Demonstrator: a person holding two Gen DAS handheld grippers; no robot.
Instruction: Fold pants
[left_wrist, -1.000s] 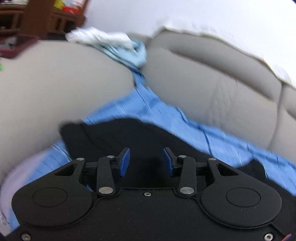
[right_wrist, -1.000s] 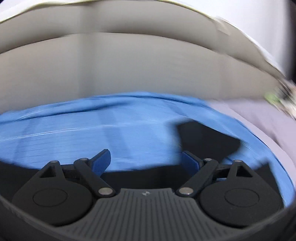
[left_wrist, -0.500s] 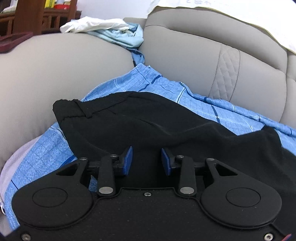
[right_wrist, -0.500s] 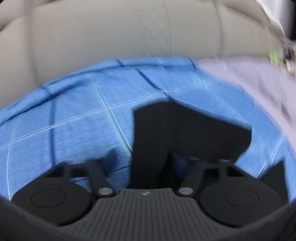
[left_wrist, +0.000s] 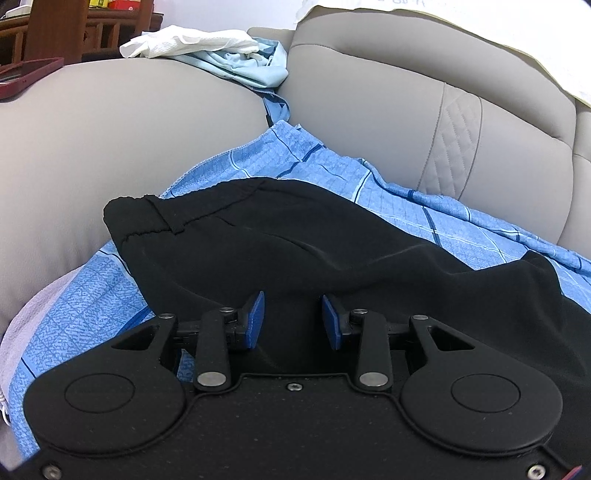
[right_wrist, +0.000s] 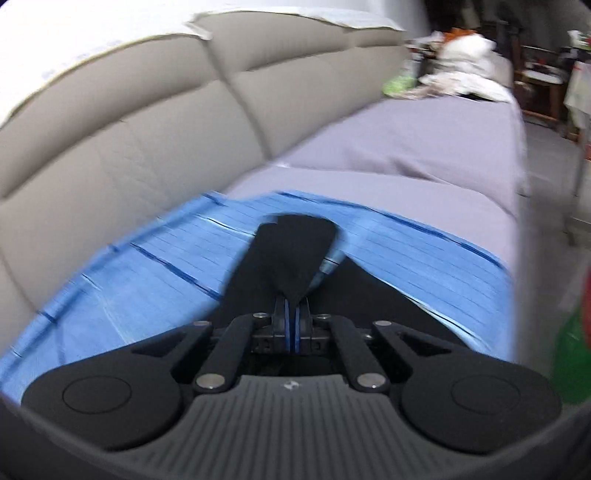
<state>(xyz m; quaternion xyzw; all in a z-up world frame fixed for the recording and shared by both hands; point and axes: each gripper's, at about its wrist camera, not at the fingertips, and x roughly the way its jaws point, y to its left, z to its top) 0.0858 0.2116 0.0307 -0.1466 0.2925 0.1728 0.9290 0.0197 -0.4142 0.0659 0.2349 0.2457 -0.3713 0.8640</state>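
Observation:
Black pants (left_wrist: 295, 243) lie on a blue checked cloth (left_wrist: 88, 314) on a grey sofa, the elastic waistband (left_wrist: 136, 218) at the left. My left gripper (left_wrist: 291, 319) is open, its blue pads just over the near edge of the pants, holding nothing. In the right wrist view my right gripper (right_wrist: 291, 314) is shut on a leg end of the black pants (right_wrist: 295, 251), which rises in front of the fingers above the blue cloth (right_wrist: 147, 280).
The sofa armrest (left_wrist: 110, 122) bulges at the left, with white and light blue cloths (left_wrist: 221, 48) on top. The sofa backrest (right_wrist: 129, 129) runs behind. A lilac cover (right_wrist: 424, 147) stretches right toward piled clutter (right_wrist: 461, 55).
My right gripper went from open to shut on the pant leg and turned toward the right along the sofa. My left gripper stayed open and moved closer over the pants.

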